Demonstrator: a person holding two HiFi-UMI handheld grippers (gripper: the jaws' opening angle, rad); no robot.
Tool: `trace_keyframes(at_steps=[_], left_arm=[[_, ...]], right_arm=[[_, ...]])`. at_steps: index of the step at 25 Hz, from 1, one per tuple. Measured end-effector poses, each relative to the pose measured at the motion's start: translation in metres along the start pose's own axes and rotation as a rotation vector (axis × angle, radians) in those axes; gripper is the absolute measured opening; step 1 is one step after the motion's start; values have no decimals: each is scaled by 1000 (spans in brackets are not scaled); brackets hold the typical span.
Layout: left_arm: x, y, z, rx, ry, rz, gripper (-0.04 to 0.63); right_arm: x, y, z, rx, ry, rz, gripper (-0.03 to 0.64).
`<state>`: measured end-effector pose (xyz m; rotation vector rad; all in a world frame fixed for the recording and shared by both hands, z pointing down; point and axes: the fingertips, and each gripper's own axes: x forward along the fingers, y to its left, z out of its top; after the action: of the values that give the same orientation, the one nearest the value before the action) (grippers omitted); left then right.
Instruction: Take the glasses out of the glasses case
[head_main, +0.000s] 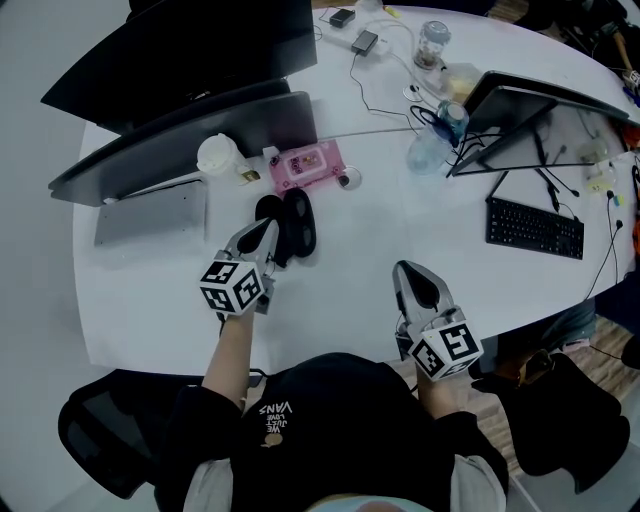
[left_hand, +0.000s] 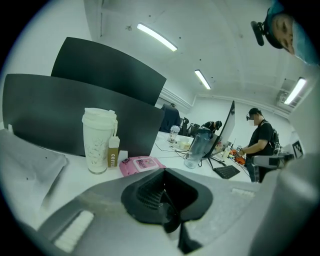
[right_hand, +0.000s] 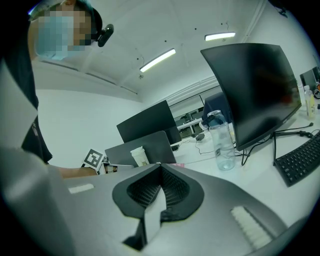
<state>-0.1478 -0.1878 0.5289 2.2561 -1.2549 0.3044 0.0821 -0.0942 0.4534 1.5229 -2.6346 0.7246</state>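
left gripper, jaws together, angled beside glasses case.

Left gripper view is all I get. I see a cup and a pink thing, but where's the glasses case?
Observer: In the head view the black glasses case lies on the white table, close beside the left gripper, nearer the person than the pink box.
Operator: Is it open?
Observer: It shows two dark oval halves side by side; whether glasses are inside, I can't tell.
Operator: And the other gripper?
Observer: The right gripper is off to the right over bare table, jaws together, empty.
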Motion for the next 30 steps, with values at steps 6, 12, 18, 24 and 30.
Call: trace_keyframes(at_steps=[6, 12, 18, 24, 30], left_arm=[[13, 6, -12, -38, 23, -2, 2], [23, 10, -17, -57, 40, 0, 2], [32, 16, -27, -76, 65, 7, 2], [40, 22, -38, -102, 94, 15, 2], [48, 28, -49, -138, 114, 14, 2]], right_arm=[[5, -5, -5, 3, 11, -7, 0], [9, -7, -5, 8, 21, -8, 0], [12, -10, -8, 13, 33, -11, 0], [15, -13, -11, 15, 41, -16, 0], [18, -13, -15, 21, 51, -14, 0]])
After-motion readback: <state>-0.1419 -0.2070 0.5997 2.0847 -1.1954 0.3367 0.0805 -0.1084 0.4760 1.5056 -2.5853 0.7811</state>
